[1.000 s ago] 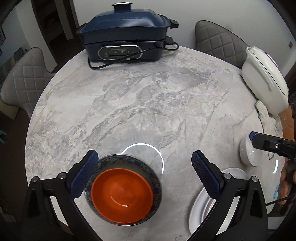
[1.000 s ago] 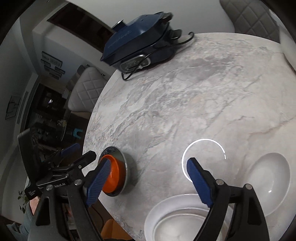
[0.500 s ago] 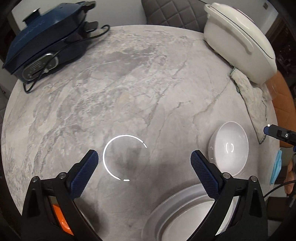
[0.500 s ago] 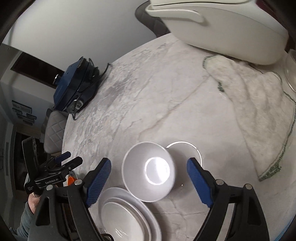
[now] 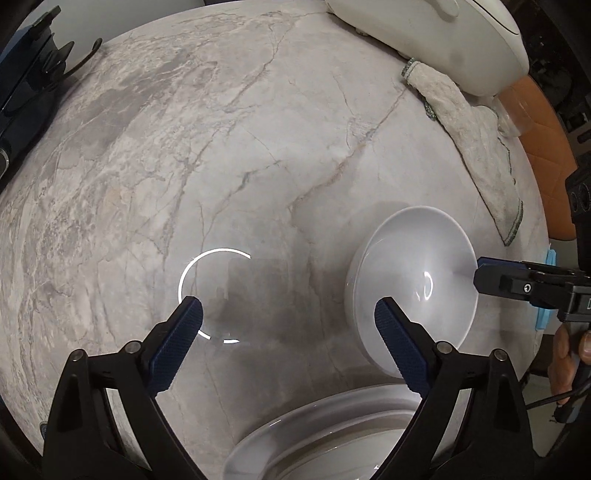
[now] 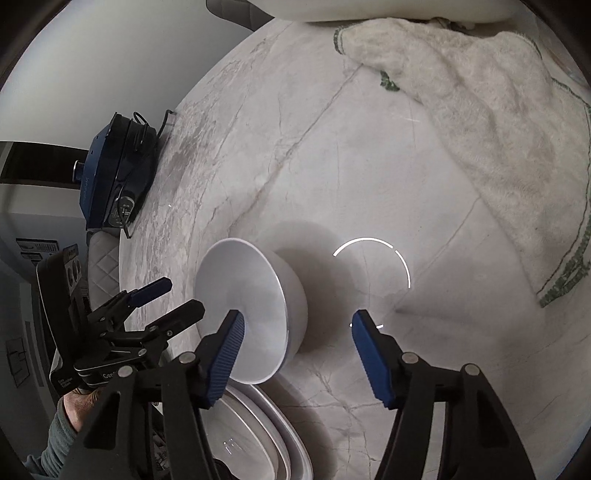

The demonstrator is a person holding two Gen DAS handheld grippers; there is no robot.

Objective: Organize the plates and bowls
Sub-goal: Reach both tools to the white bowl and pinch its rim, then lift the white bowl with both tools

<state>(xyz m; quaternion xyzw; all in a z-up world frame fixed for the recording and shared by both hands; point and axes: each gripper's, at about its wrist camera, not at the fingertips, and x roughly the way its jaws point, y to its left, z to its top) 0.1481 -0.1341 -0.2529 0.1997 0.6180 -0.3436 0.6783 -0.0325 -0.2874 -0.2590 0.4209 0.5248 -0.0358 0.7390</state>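
A white bowl [image 5: 413, 284] stands on the marble table [image 5: 236, 147], right of centre in the left wrist view. Stacked white plates [image 5: 325, 439] lie just in front of it at the near edge. My left gripper [image 5: 288, 328] is open and empty, its right finger beside the bowl's near rim. My right gripper [image 6: 295, 328] is open; the bowl [image 6: 251, 306] sits at its left finger, with the rim between the fingers. The plates [image 6: 258, 435] show below it. The right gripper's fingertip [image 5: 495, 275] touches or nearly touches the bowl's right rim in the left wrist view.
A white cooker [image 5: 443, 33] stands at the far right on a white towel [image 5: 476, 144], which fills the upper right of the right wrist view [image 6: 491, 122]. A dark blue electric grill [image 6: 110, 181] with its cord sits at the table's far left. An orange chair [image 5: 546, 147] is beyond the right edge.
Both grippers have moved closer to the white bowl. The orange bowl has left the left wrist view. The right gripper's fingers now straddle the bowl's rim.
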